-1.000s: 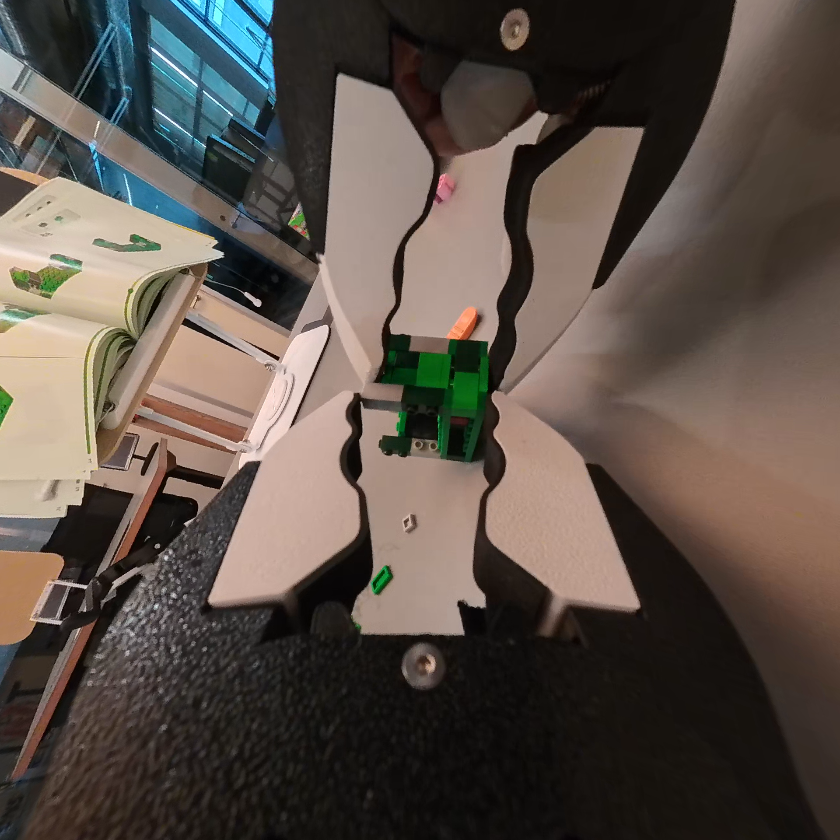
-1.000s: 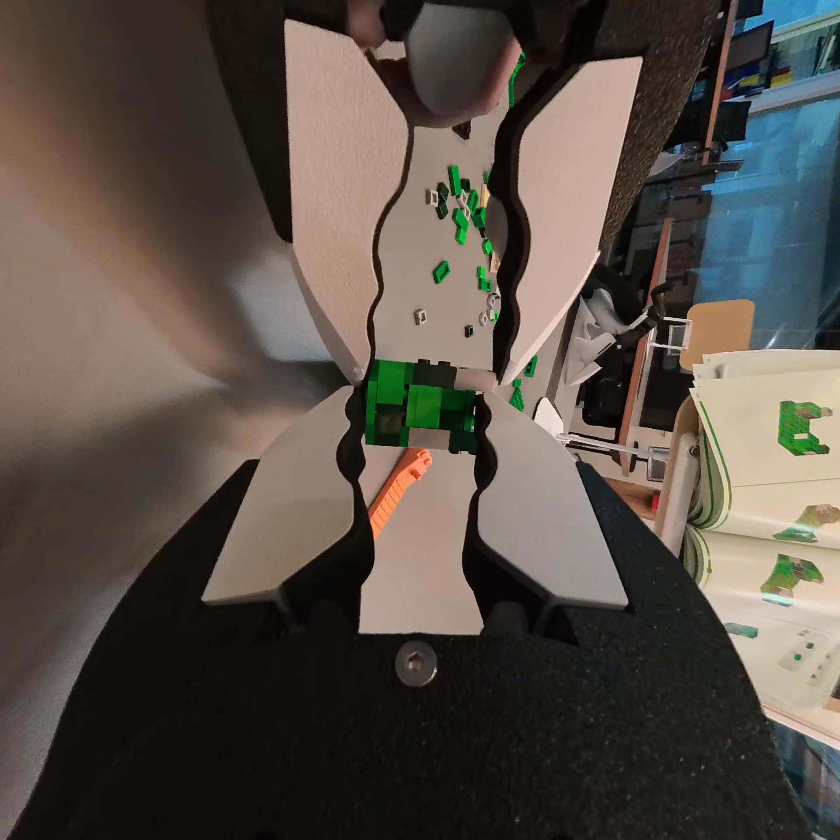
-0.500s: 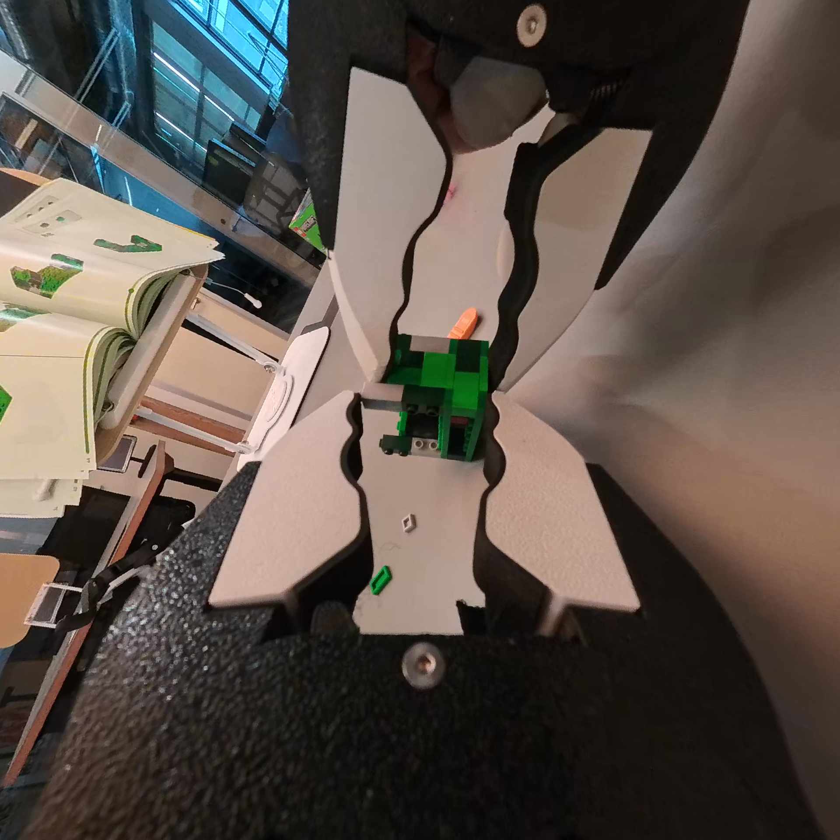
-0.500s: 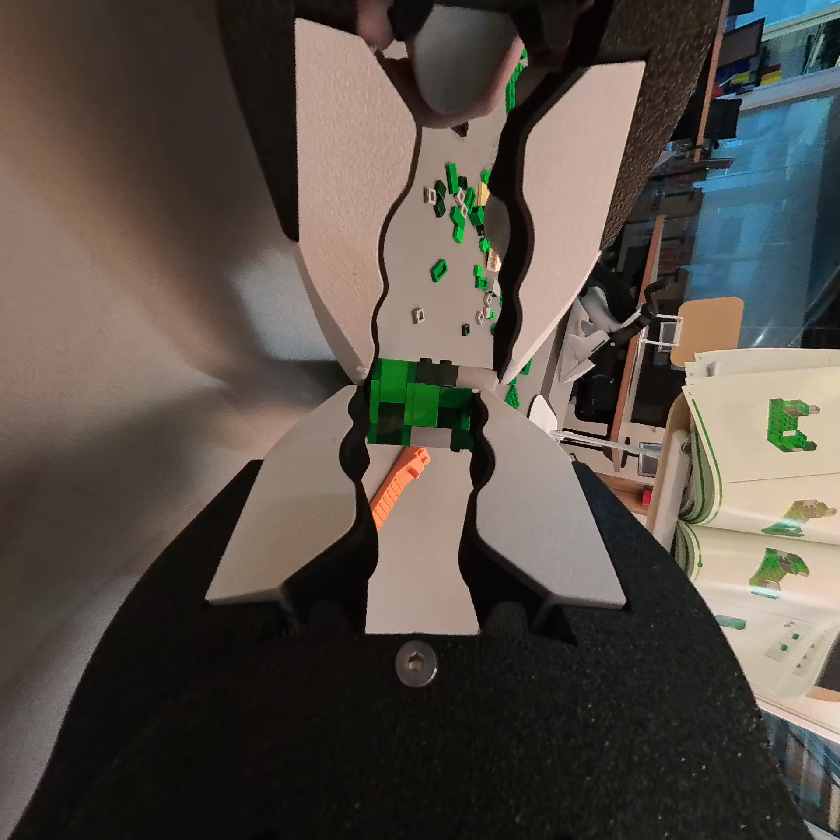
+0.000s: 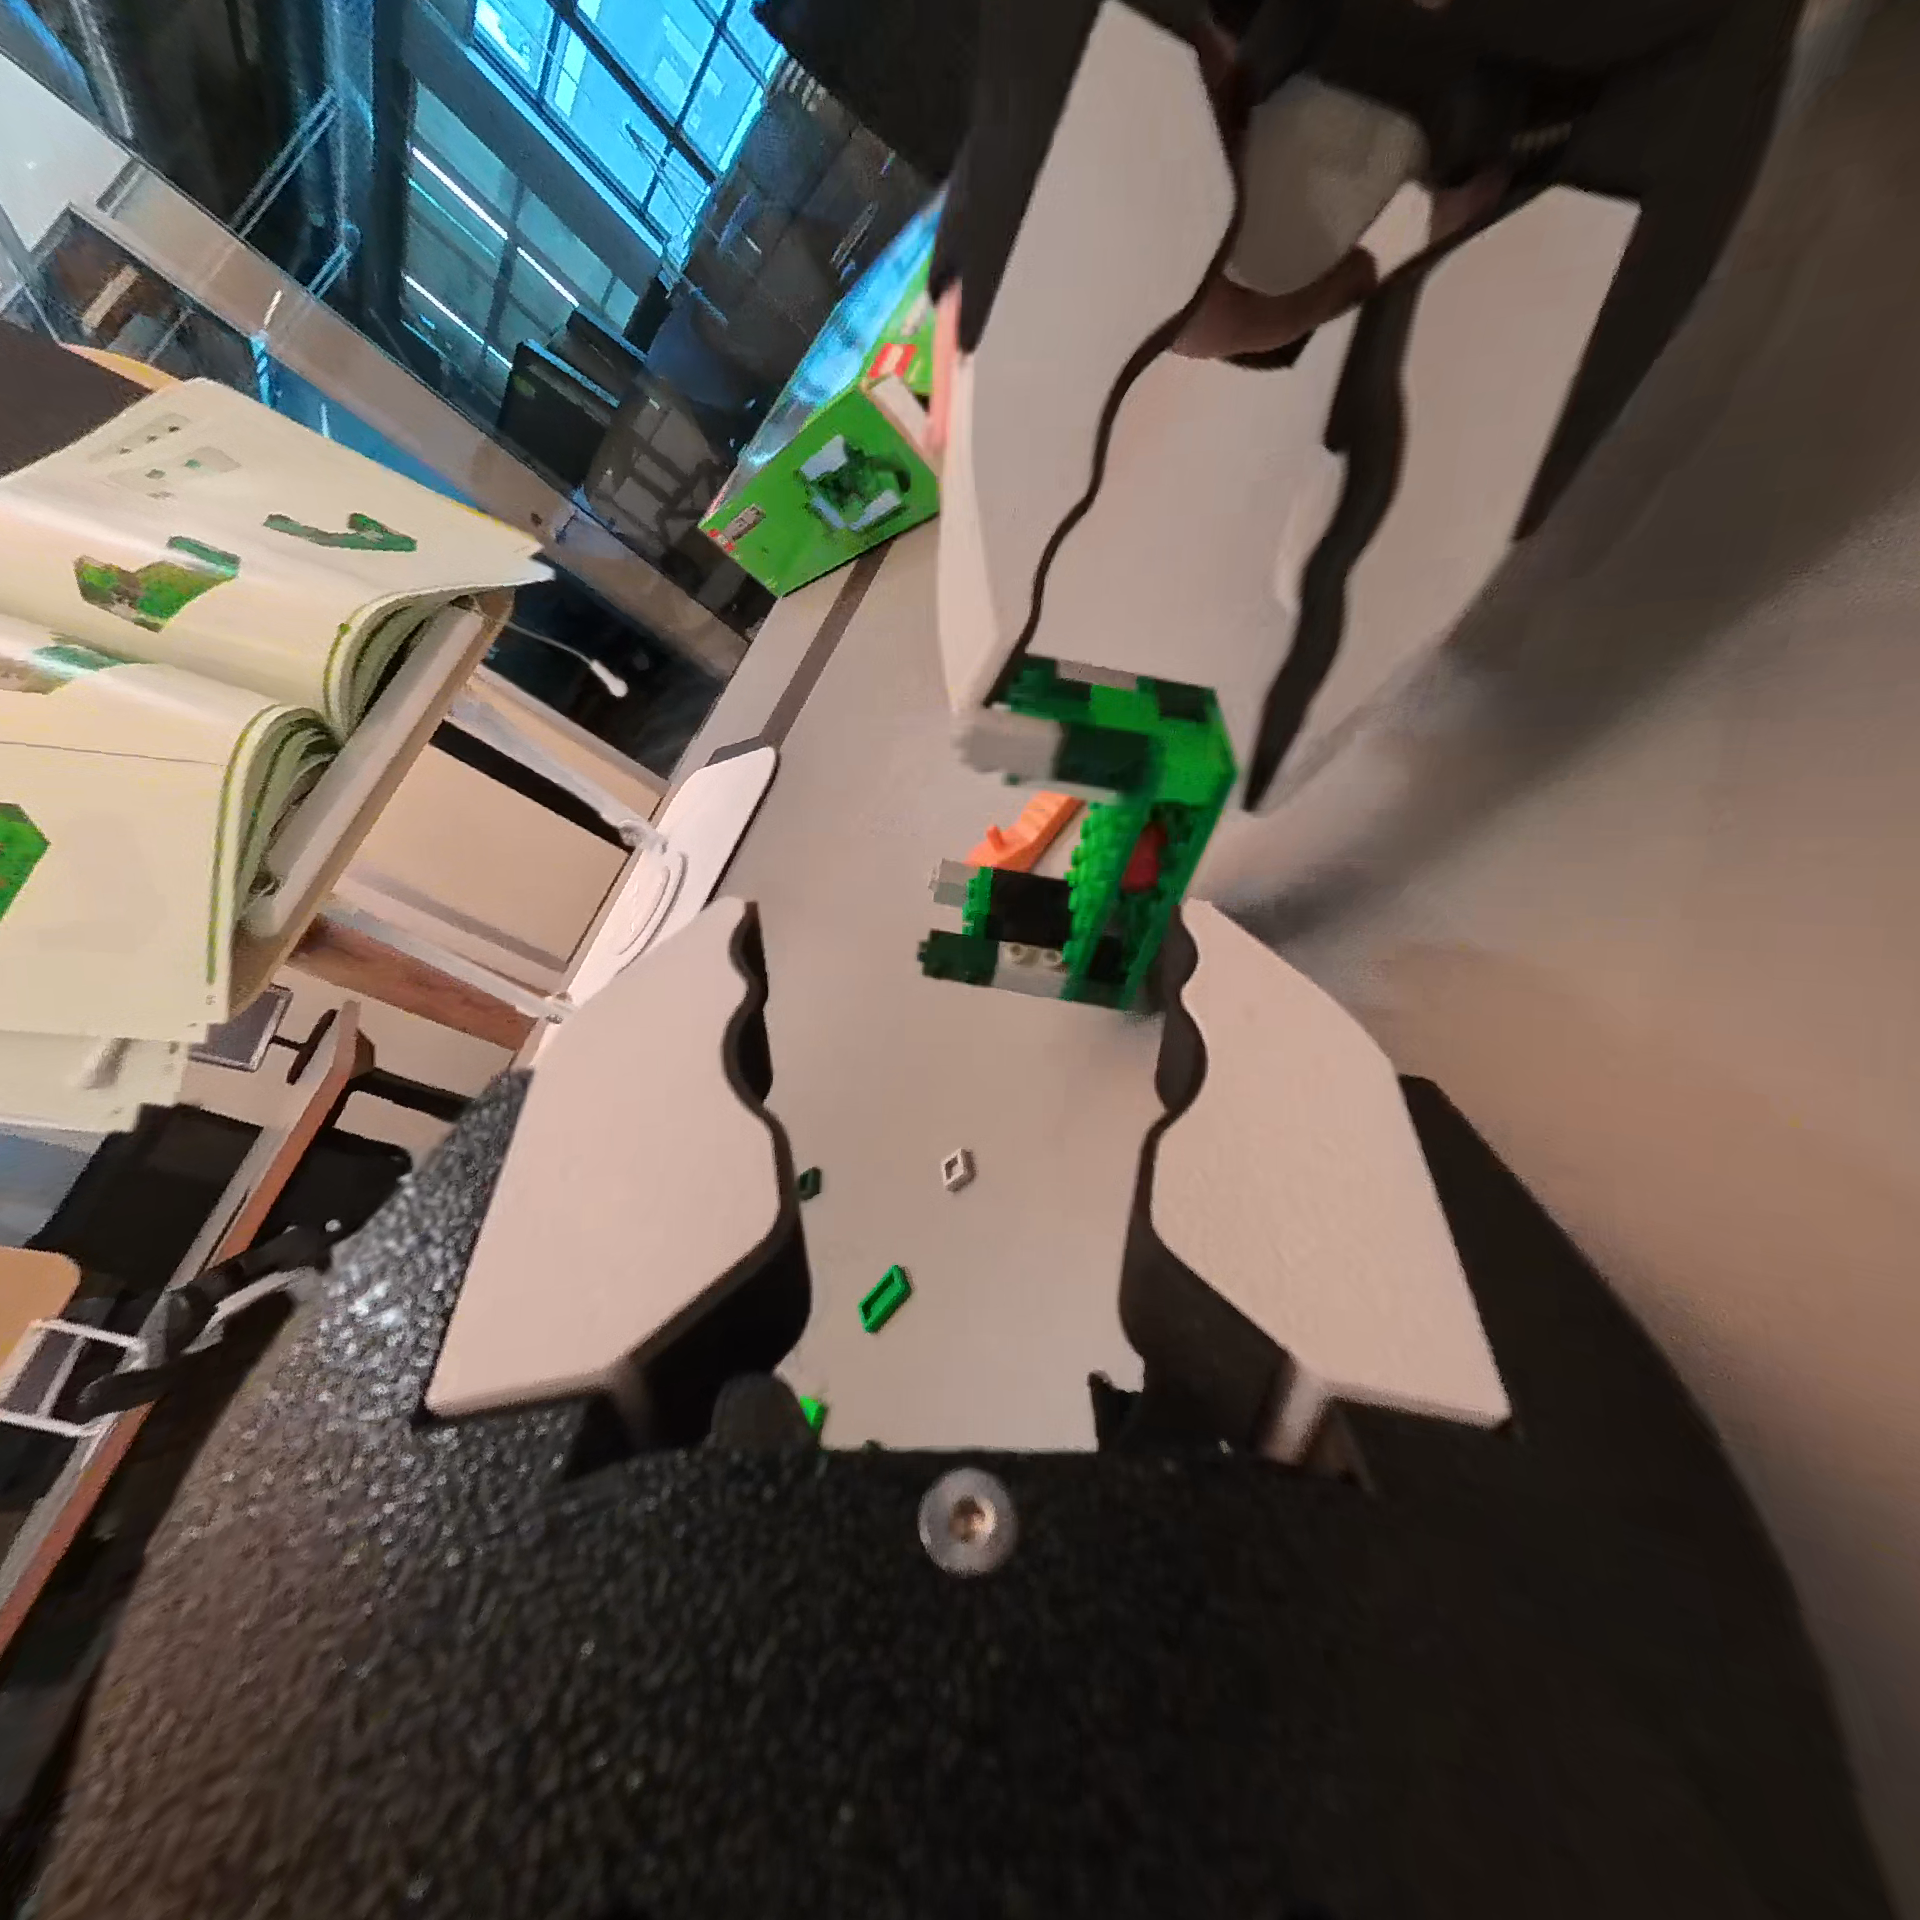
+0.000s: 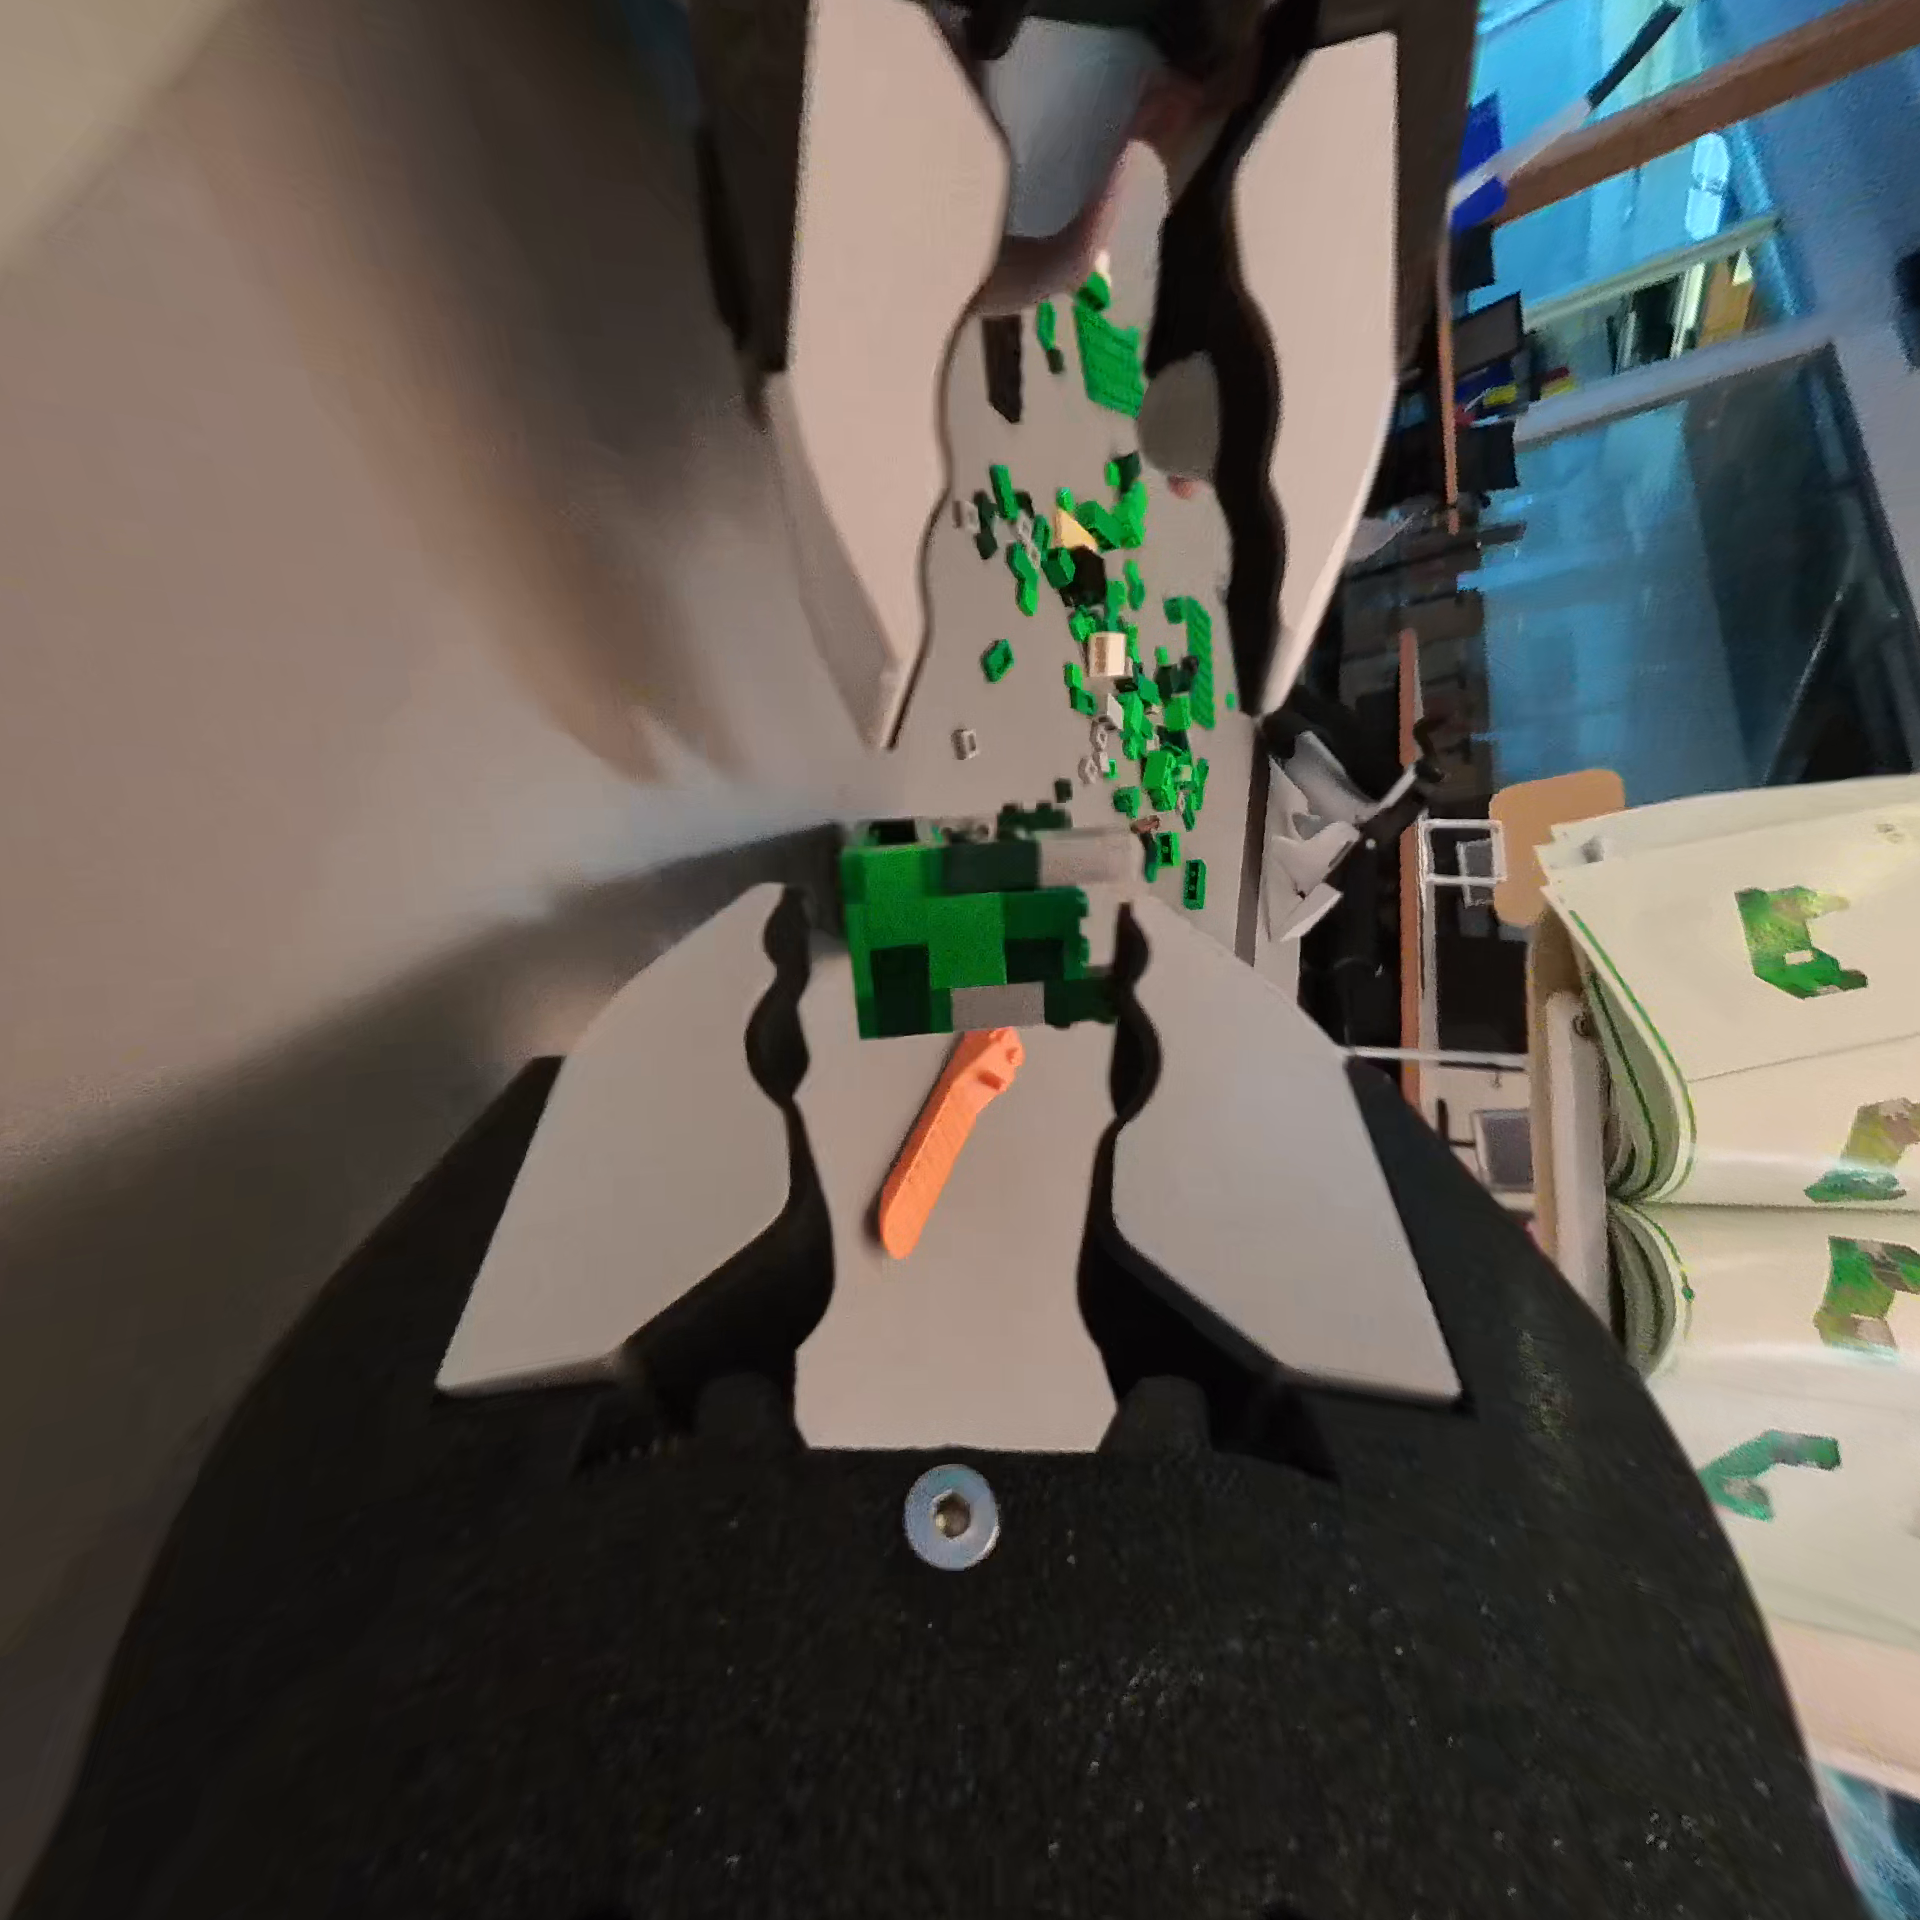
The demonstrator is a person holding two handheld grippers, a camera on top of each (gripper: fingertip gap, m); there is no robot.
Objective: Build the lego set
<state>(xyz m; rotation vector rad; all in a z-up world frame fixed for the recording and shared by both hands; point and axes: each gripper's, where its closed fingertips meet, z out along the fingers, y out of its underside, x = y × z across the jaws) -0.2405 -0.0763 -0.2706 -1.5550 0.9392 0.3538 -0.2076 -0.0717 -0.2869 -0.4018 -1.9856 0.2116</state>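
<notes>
The green lego build [image 6: 966, 945], with dark green and grey bricks, sits between the fingertips of my right gripper [image 6: 954, 902], which is shut on it just above the white table [image 6: 935, 1351]. In the left wrist view the build [image 5: 1101, 862] hangs from the right gripper [image 5: 1112, 748] facing me. My left gripper [image 5: 964, 909] is open and its jaws stand wide; the build lies close to its right finger [image 5: 1299, 1143]. The left gripper also shows in the right wrist view [image 6: 1070, 727], open and a little beyond the build.
An orange brick separator [image 6: 951, 1143] lies on the table under the build. Several loose green pieces [image 6: 1132, 665] are scattered beyond it. An open instruction booklet [image 5: 208, 644] stands on a holder at the table's side. A green set box [image 5: 831, 488] lies at the far edge. The grippers' ends are close to 4 cm from one another. My right gripper's tips are some 9 cm from the orange brick separator [image 6: 951, 1143].
My left gripper has opened and let go of the build and drawn back a little. The right gripper still holds it.
</notes>
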